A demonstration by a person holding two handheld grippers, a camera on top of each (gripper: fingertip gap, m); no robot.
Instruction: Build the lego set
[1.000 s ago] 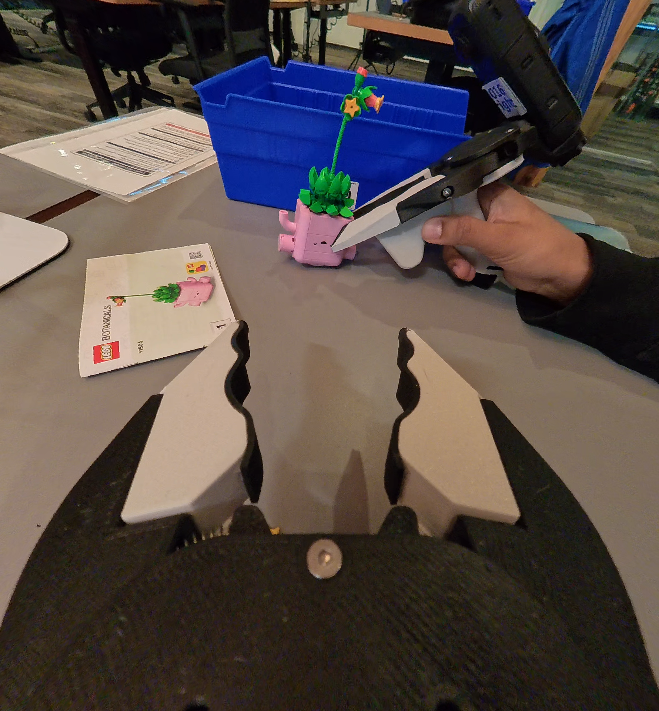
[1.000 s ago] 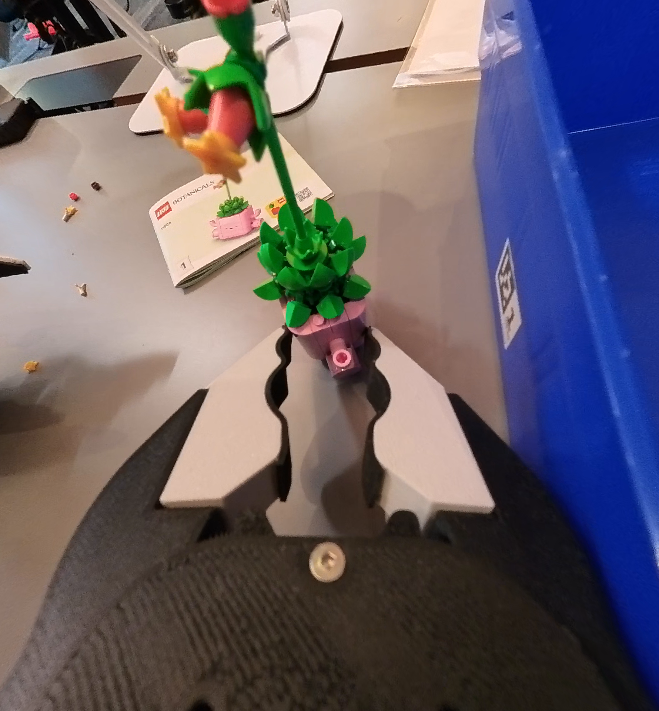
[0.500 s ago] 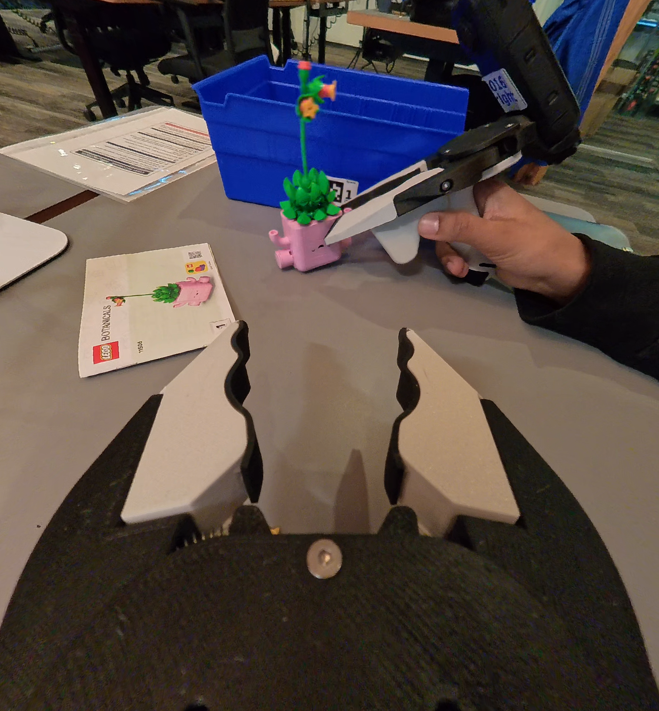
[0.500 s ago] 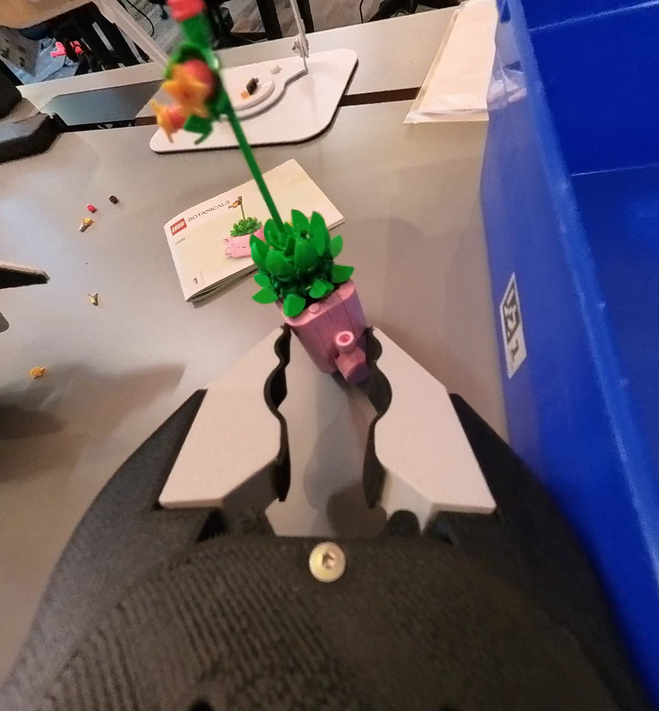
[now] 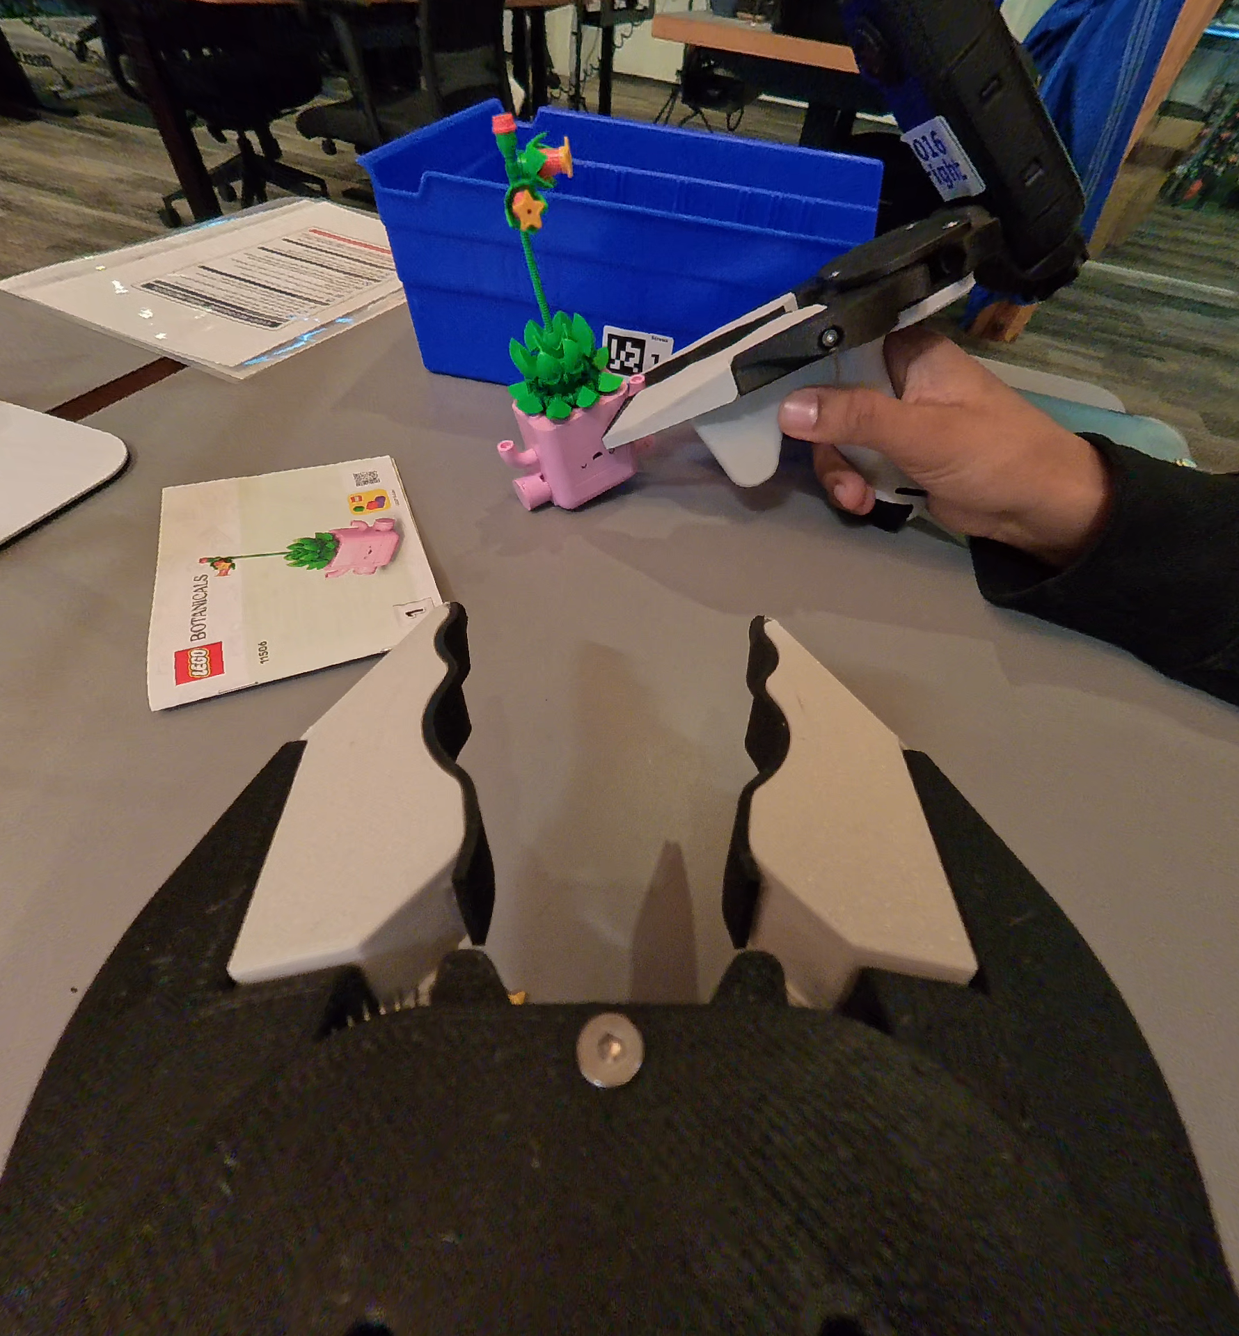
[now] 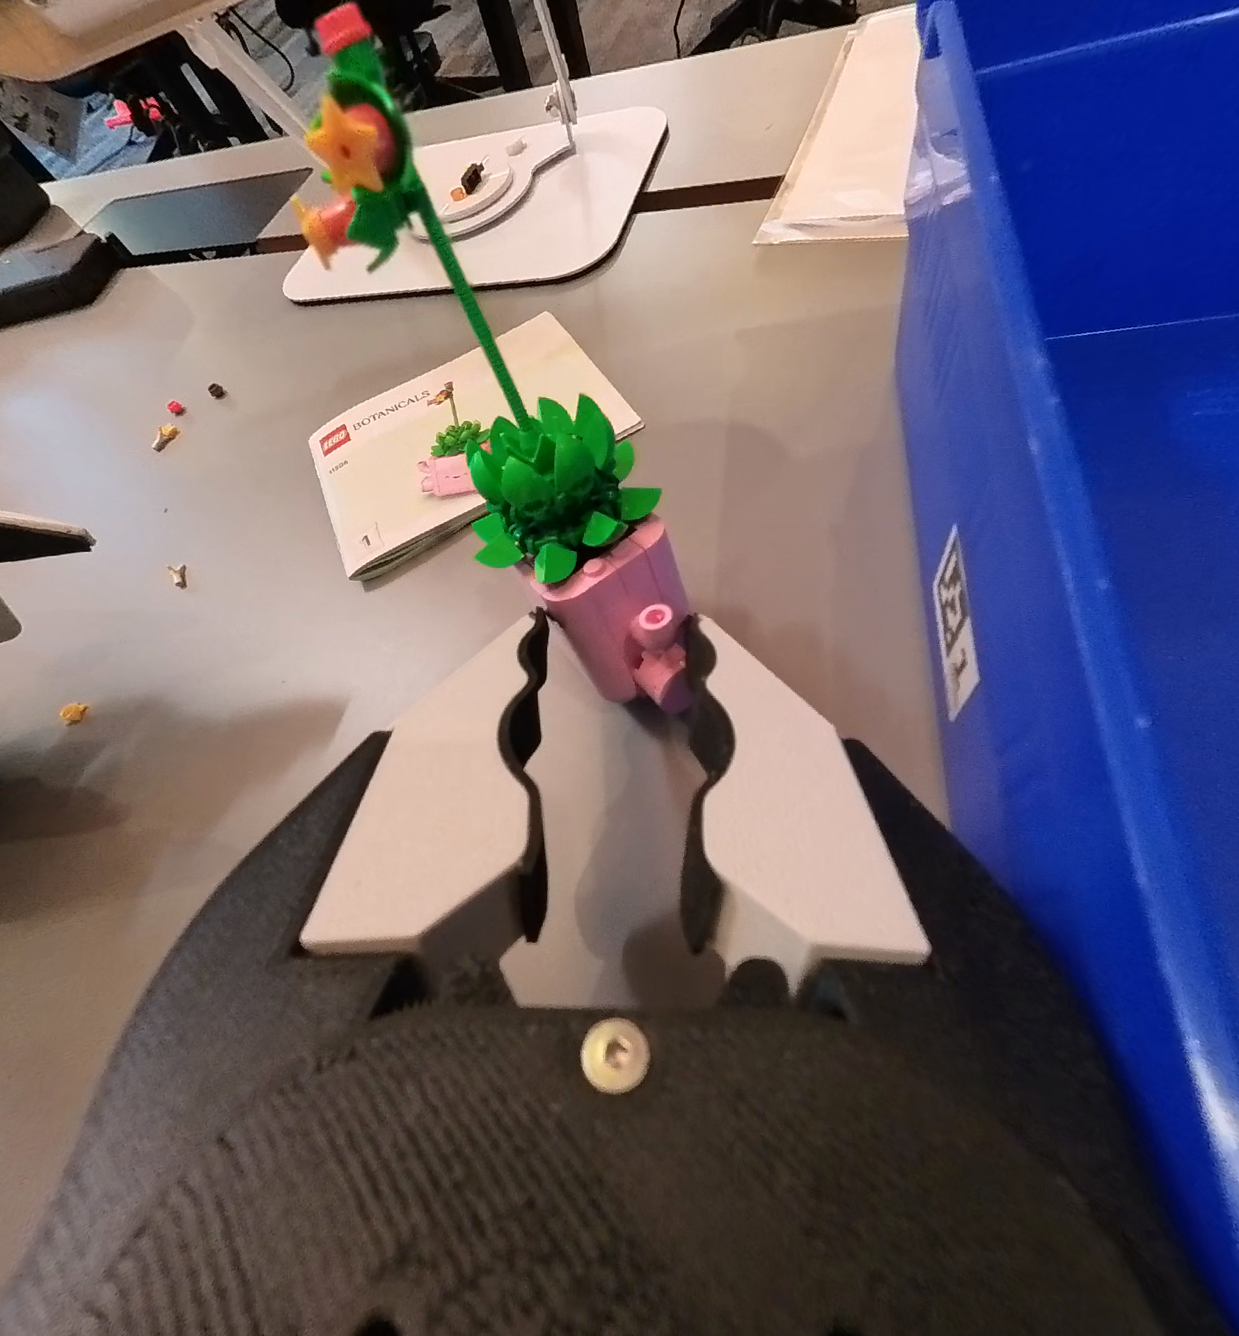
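Observation:
The lego model is a pink pot (image 5: 573,463) with green leaves and a tall green stalk topped by orange and red flowers (image 5: 530,173). My right gripper (image 5: 620,434) is shut on the pot's sides and holds it tilted just over the grey table, in front of the blue bin. In the right wrist view the pot (image 6: 606,614) sits between the fingertips of the right gripper (image 6: 616,629), and the stalk leans away to the upper left. My left gripper (image 5: 608,622) is open and empty, low over the table, well short of the model.
The instruction booklet (image 5: 277,578) lies left of the model. A blue bin (image 5: 638,238) stands close behind it, hard on the right in the right wrist view (image 6: 1108,506). Several tiny loose pieces (image 6: 168,434) lie on the table. A white stand base (image 6: 530,202) and a laminated sheet (image 5: 240,282) lie beyond. Some 15 centimeters of space lies between my two pairs of fingers.
My right gripper has rolled the model: in the left wrist view the stalk leaned right, came upright, and now leans left with the pot tipped. The left gripper has not moved.

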